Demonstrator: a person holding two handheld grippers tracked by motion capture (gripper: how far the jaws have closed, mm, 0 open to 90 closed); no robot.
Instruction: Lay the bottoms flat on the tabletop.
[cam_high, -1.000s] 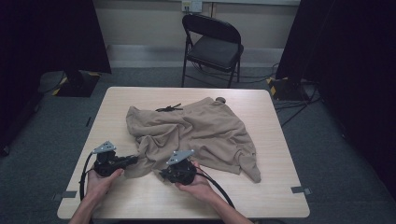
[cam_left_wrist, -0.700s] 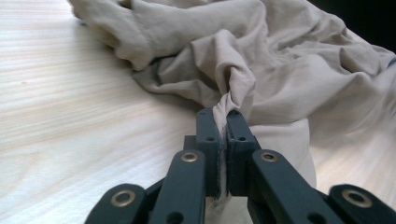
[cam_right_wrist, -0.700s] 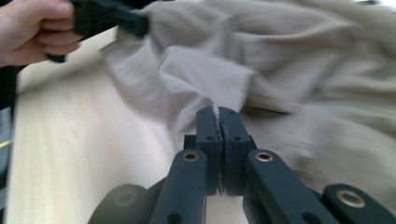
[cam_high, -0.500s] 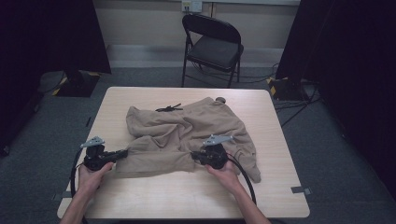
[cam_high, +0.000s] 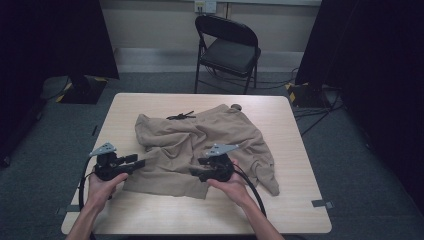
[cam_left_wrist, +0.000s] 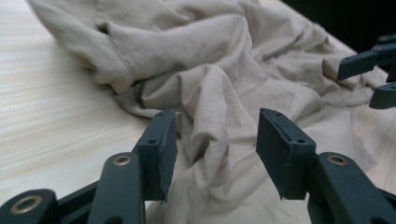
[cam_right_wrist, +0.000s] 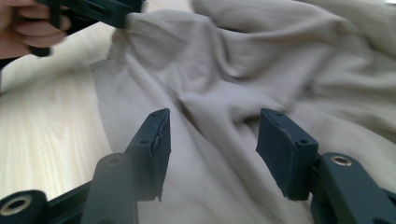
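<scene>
- Lying crumpled across the middle of the counter (cam_high: 150, 210) is a tan garment (cam_high: 200, 145), its long axis running roughly from the near left edge toward the far right, with a dark drawstring (cam_high: 180, 116) at its far edge.
- Hovering at the garment's near left edge, the left tool (cam_high: 136, 163) is pointing rightward; its jaws have just been opening and are standing spread, with a ridge of cloth (cam_left_wrist: 210, 116) between them but not pressed.
- Sitting over the garment's near middle, the right tool (cam_high: 195, 174) is pointing leftward; its jaws have just been opening too, spread above the fabric (cam_right_wrist: 210, 140) without pinching it.
- Trailing off toward the near right corner is a sleeve-like end (cam_high: 267, 175).
</scene>
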